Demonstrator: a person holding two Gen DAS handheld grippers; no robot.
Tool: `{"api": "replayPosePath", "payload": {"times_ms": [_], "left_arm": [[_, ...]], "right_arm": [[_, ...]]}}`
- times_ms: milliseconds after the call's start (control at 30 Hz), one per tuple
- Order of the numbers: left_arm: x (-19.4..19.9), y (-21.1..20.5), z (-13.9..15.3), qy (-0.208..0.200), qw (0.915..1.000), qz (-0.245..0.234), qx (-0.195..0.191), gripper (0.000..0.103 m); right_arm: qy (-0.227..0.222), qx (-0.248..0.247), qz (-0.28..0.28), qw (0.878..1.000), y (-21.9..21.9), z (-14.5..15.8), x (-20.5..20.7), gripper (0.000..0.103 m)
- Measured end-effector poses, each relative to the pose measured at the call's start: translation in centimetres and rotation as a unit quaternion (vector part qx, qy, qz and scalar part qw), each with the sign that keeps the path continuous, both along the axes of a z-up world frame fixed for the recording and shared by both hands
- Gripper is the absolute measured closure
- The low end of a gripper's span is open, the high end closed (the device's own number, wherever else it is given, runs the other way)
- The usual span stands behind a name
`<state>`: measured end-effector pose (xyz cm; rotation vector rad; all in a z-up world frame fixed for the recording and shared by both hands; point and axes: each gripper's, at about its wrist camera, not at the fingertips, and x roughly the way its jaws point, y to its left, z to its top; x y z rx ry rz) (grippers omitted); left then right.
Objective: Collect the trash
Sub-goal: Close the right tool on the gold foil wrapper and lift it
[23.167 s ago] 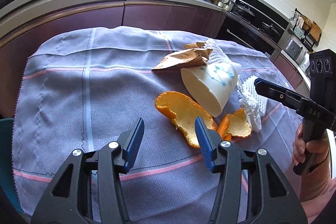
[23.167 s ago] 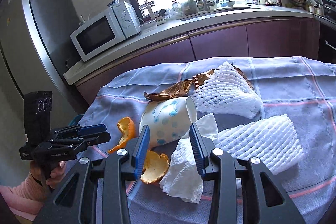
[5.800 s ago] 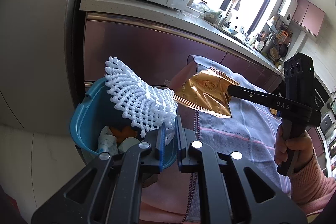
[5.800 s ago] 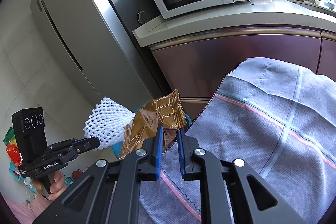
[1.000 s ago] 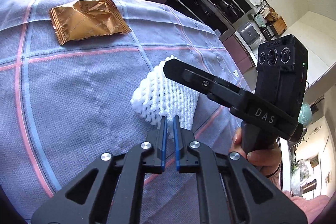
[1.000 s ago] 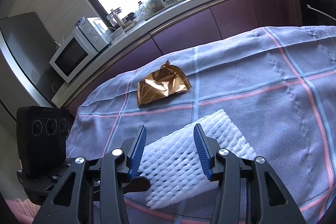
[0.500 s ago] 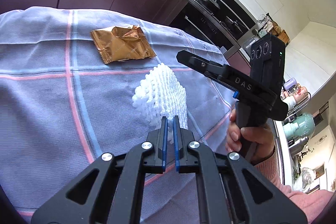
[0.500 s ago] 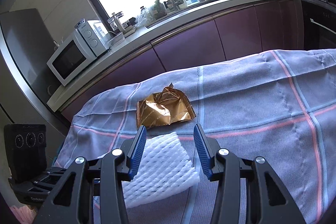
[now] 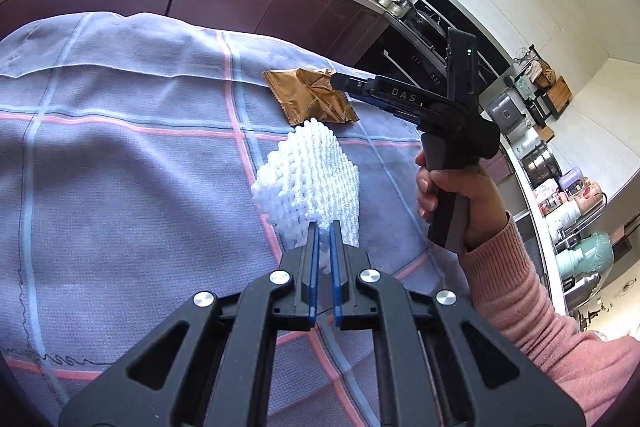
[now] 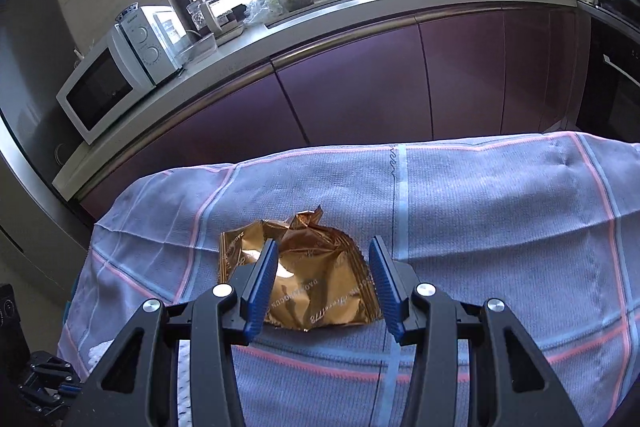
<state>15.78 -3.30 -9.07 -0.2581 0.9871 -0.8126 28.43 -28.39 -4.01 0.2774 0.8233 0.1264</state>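
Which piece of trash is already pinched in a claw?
The white foam net. The left claw is shut on its edge, while the gold wrapper lies loose on the cloth between the open right claw.

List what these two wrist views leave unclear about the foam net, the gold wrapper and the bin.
- Foam net: in the left wrist view the left gripper fingers cover its near edge.
- Gold wrapper: in the right wrist view the open right gripper hides its side edges; print too small to read.
- Bin: outside both views.
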Motion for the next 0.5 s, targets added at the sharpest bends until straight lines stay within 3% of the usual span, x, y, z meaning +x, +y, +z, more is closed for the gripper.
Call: {"api": "replayPosePath", "payload": {"times_ms": [267,500], "left_arm": [[-0.9,1.0,0.6,-0.013,0.9997,0.014,0.012,0.097],[-1.1,1.6,1.2,-0.022,0.9994,0.021,0.018,0.097]], "right_arm": [[0.014,-0.018,0.027,0.999,0.7,-0.7,1.5,0.059],[0.022,-0.015,0.047,0.999,1.4,-1.1,1.1,0.088]]}}
